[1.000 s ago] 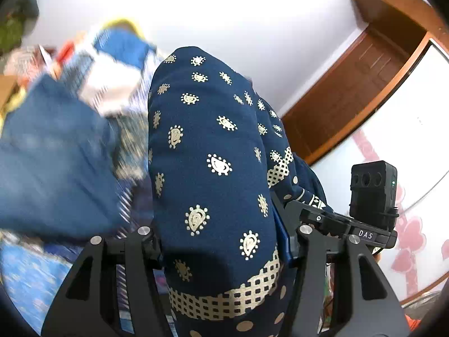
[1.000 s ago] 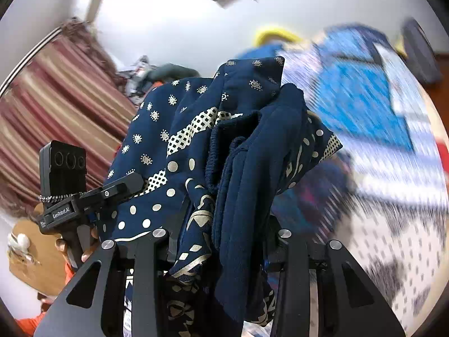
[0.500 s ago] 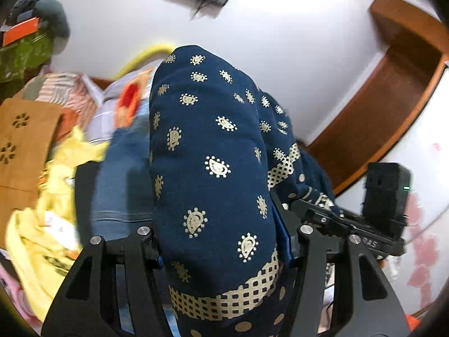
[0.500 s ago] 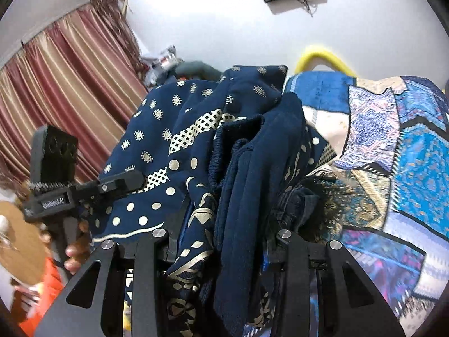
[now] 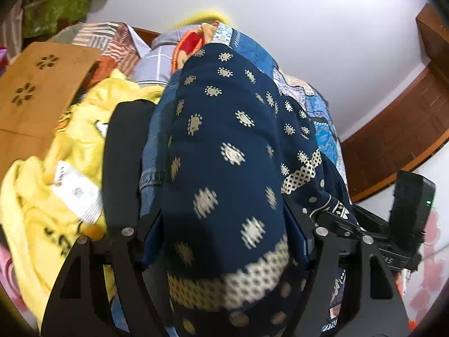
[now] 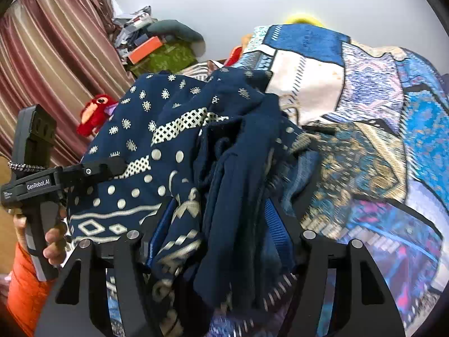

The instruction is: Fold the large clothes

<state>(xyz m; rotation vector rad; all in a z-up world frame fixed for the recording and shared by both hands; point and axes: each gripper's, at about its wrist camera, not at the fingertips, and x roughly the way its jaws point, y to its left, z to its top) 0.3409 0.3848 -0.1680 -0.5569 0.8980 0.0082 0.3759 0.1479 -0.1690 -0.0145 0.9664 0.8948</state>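
Navy printed garment [image 5: 224,151] is bunched between the fingers of the left gripper [image 5: 224,241] and runs away from the camera as a long roll toward the patchwork bedspread [image 5: 322,129], its checked cream band close to the lens. The left gripper is clenched on this cloth. In the right wrist view the same garment [image 6: 174,146] is gathered in thick folds inside the right gripper [image 6: 219,236], which also grasps it tightly, and the cloth stretches left toward the other gripper [image 6: 36,182]. Compared with half a second ago, both cameras tilt lower: the bedspread [image 6: 378,118] fills more of the right view, and the yellow clothing [image 5: 50,196] beside a black cloth [image 5: 123,157] sits larger at the left.
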